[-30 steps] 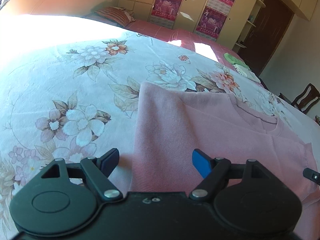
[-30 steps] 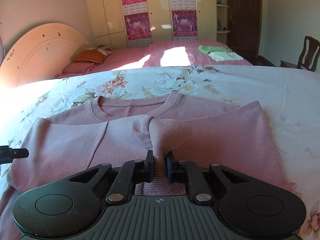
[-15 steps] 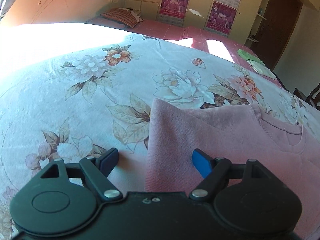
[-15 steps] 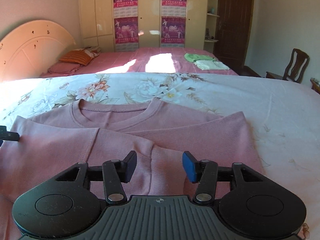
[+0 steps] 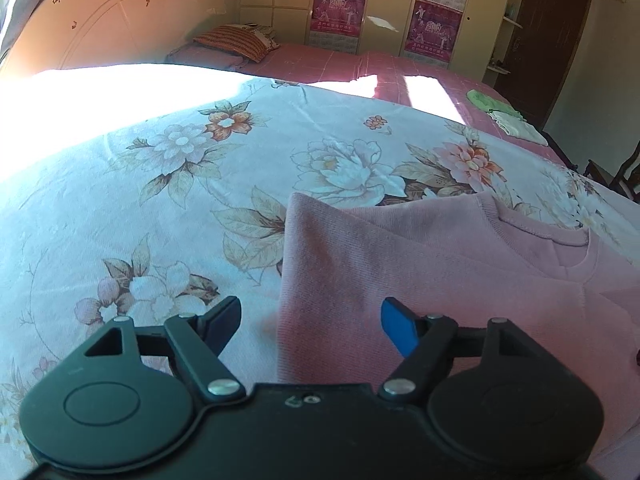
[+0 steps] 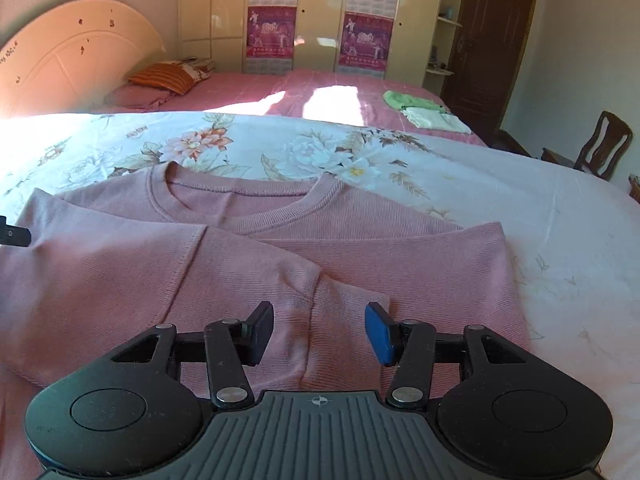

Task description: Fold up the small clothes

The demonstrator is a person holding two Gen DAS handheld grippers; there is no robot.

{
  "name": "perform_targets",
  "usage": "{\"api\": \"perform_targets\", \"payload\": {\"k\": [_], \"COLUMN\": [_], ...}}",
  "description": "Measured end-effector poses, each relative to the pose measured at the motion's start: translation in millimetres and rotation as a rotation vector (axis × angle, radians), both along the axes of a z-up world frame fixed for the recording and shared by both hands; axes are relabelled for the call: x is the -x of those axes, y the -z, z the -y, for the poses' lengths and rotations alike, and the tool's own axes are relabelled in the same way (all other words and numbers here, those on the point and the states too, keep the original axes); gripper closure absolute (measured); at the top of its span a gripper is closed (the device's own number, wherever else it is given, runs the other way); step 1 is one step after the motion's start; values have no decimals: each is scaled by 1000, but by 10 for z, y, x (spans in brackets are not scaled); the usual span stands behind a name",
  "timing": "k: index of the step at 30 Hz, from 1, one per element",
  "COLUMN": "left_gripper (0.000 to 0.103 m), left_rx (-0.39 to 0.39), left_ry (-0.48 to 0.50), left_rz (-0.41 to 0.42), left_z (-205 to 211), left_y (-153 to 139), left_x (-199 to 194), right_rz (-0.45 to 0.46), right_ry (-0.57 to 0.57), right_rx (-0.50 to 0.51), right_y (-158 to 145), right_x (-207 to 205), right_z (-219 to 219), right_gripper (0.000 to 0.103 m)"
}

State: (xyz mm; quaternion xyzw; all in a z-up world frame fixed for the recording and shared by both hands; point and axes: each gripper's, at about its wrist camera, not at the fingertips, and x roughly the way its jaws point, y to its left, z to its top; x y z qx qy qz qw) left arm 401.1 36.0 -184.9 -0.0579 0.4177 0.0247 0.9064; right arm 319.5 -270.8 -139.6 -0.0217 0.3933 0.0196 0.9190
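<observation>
A pink knit sweater [image 6: 280,256] lies flat on the floral bedsheet [image 6: 400,160], collar away from me, both sleeves folded in over the body. My right gripper [image 6: 319,330] is open and empty, just above the folded right sleeve end near the sweater's middle. My left gripper [image 5: 310,324] is open and empty, straddling the sweater's [image 5: 400,272] left folded edge. A tip of the left gripper shows at the left edge of the right wrist view [image 6: 14,234].
The floral sheet [image 5: 180,200] spreads wide to the left of the sweater. A second bed with a pink cover [image 6: 280,92] holds a striped pillow [image 6: 168,76] and folded green and white clothes [image 6: 424,110]. A wooden chair [image 6: 604,144] stands at the right.
My right gripper has let go of the sleeve, opened and drawn back; the sleeve now lies flat. My left gripper stayed open and shifted along the sweater's left edge.
</observation>
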Motion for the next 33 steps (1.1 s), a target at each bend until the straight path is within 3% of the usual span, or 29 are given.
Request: {"api": "perform_targets", "payload": {"k": [7, 12, 17, 22, 28, 33], "left_gripper": [27, 27, 25, 30, 29, 29], "left_rx": [24, 38, -26, -31, -13, -13], "left_ry": [115, 164, 178, 148, 229, 299], "left_rz": [20, -32, -5, -2, 27, -18], "left_z": [380, 557, 519, 485, 689, 935], "left_y": [-154, 33, 183, 51, -151, -32], "left_x": [404, 706, 855, 991, 1425, 1842], "right_rz": [-13, -58, -91, -91, -62, -91], "right_ry": [-62, -86, -43, -20, -163, -267], "right_rx": [-83, -86, -53, -35, -95, -94], "right_y": [-71, 68, 205, 153, -99, -38], "right_x": [224, 374, 464, 593, 1000, 1369], "right_z": [-149, -204, 23, 181, -87, -333], "right_gripper": [53, 53, 53, 53, 53, 53]}}
